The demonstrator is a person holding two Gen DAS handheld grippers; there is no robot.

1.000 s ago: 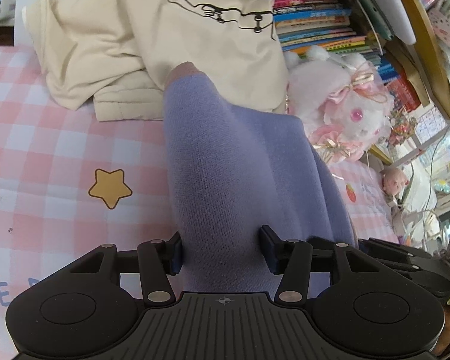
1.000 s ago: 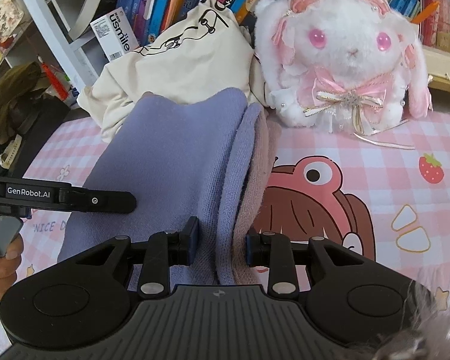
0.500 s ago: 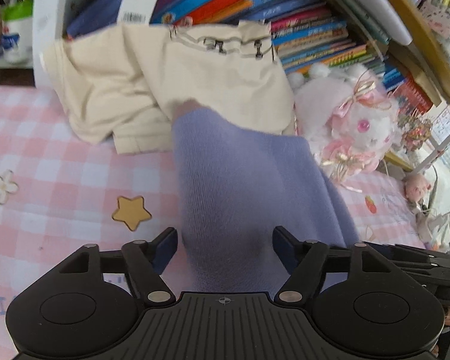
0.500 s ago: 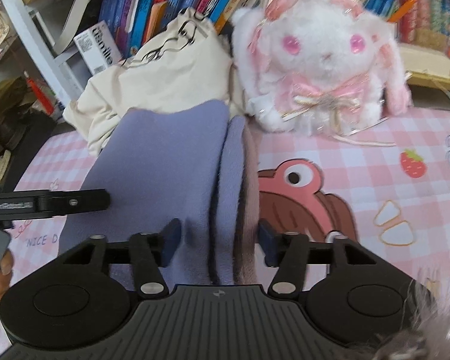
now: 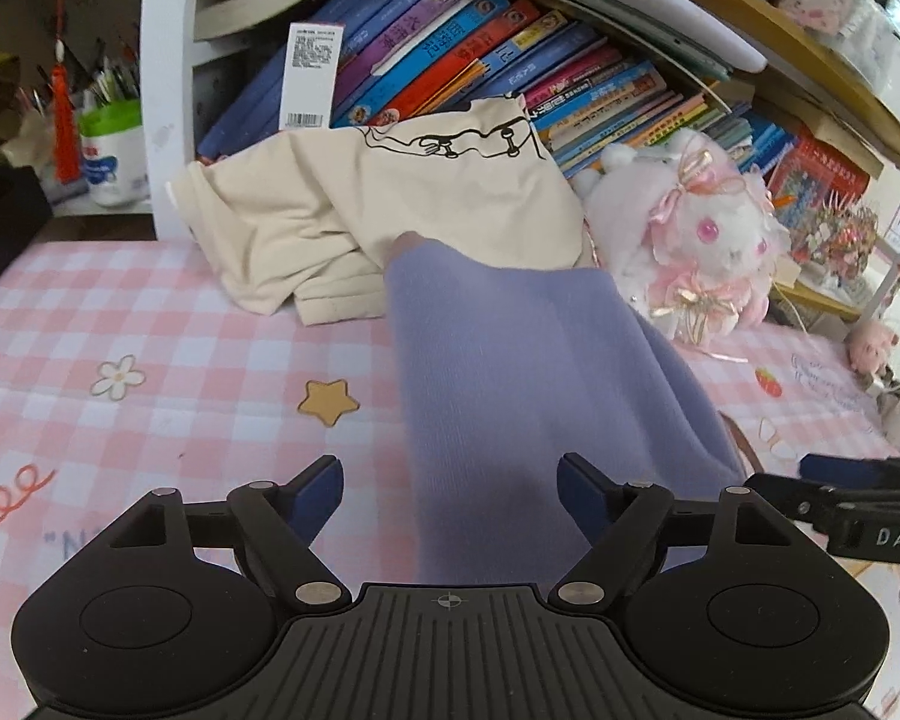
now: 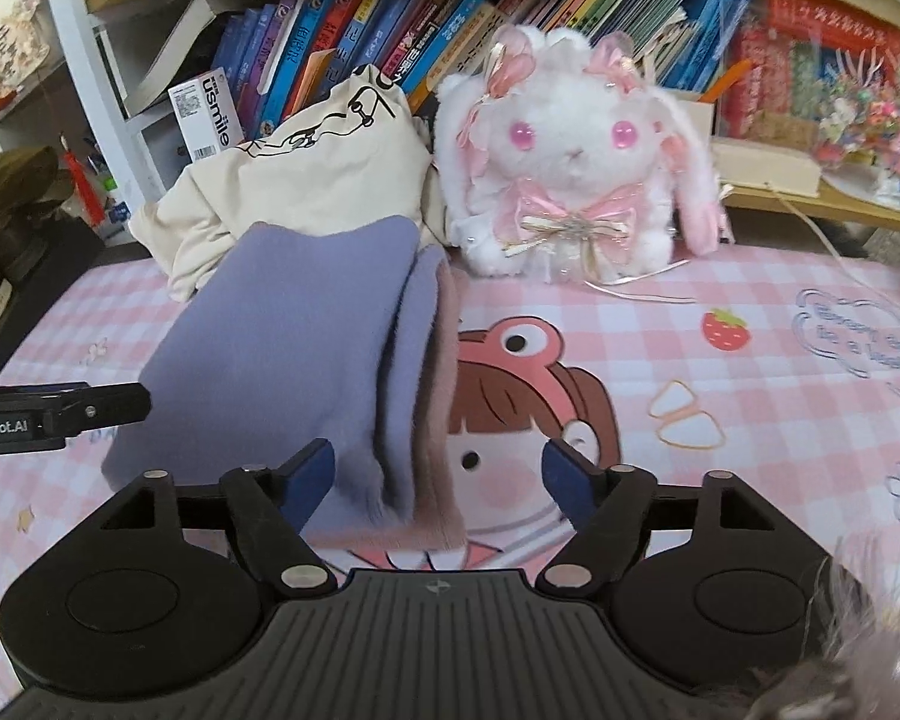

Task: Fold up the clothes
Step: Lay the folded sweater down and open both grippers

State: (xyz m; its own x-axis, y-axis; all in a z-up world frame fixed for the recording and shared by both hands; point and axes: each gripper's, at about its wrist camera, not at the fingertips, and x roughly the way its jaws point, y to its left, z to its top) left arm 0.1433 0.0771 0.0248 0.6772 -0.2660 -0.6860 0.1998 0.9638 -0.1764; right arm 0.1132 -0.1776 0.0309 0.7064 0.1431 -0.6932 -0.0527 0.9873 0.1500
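Both grippers released since before, left gripper (image 5: pixel 450 480) and right gripper (image 6: pixel 438 468) spread wide, folded purple garment (image 5: pixel 528 384) lying free between fingers

- A pink-and-white checked mat (image 5: pixel 168 324) covers the surface, printed with a star (image 5: pixel 328 401), a strawberry (image 6: pixel 725 328) and a cartoon girl in a frog hat (image 6: pixel 528 396).
- Behind it, a white shelf upright (image 5: pixel 168 90) and leaning books (image 5: pixel 480 54).
- A white plush rabbit (image 6: pixel 576 162) sits against them.
- A red tassel (image 5: pixel 63 114) hangs by what may be a pen pot (image 5: pixel 111 150).
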